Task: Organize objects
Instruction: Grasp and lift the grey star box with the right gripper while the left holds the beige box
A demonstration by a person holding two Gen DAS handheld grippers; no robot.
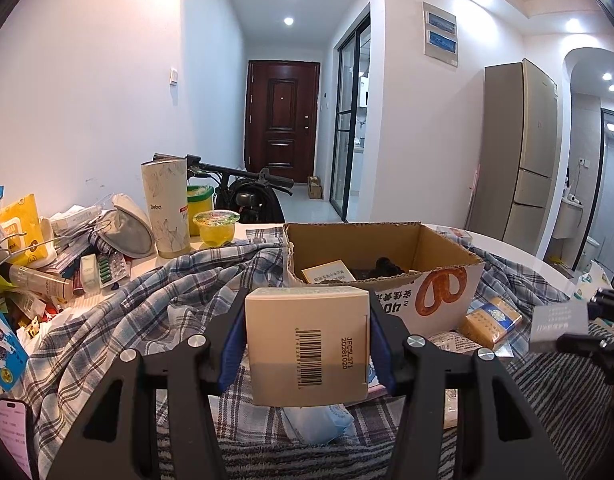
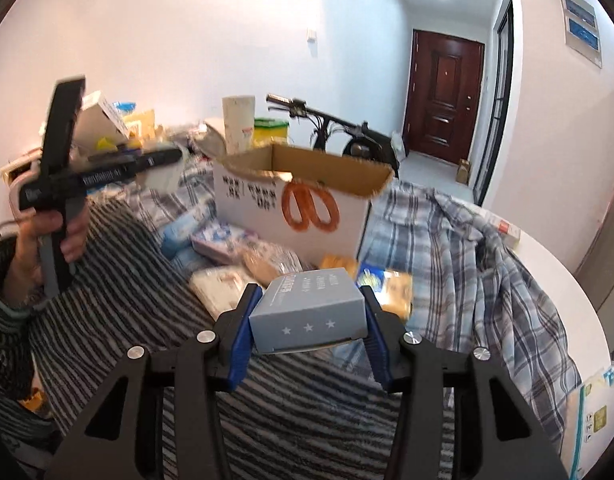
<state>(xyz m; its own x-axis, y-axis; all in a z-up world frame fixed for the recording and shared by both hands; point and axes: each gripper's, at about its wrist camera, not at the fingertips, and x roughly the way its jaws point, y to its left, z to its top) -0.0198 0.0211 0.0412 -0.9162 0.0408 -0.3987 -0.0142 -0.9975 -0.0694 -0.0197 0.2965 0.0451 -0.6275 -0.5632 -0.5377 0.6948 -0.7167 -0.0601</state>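
**Carrying two small boxes toward the carton**

Looking along the left gripper [image 1: 307, 344], its blue pads clamp a beige box [image 1: 307, 344] with a barcode facing the camera, held clear of the plaid cloth [image 1: 147, 300]. The open cardboard carton [image 1: 387, 248] sits just beyond it, already holding a yellowish box and something dark. At the right edge the other gripper shows with a grey box.

From the right wrist, the right gripper [image 2: 309, 316] is closed on a grey-blue box [image 2: 309, 312] with three stars, lifted above the packets on the striped cloth [image 2: 127, 280]. The carton [image 2: 299, 184] stands ahead; the person's left hand [image 2: 47, 240] is at far left.

To do it well, I would carry each box over the carton's rim before releasing, one hand at a time so the grippers do not collide, and lower it onto bare floor beside the contents.
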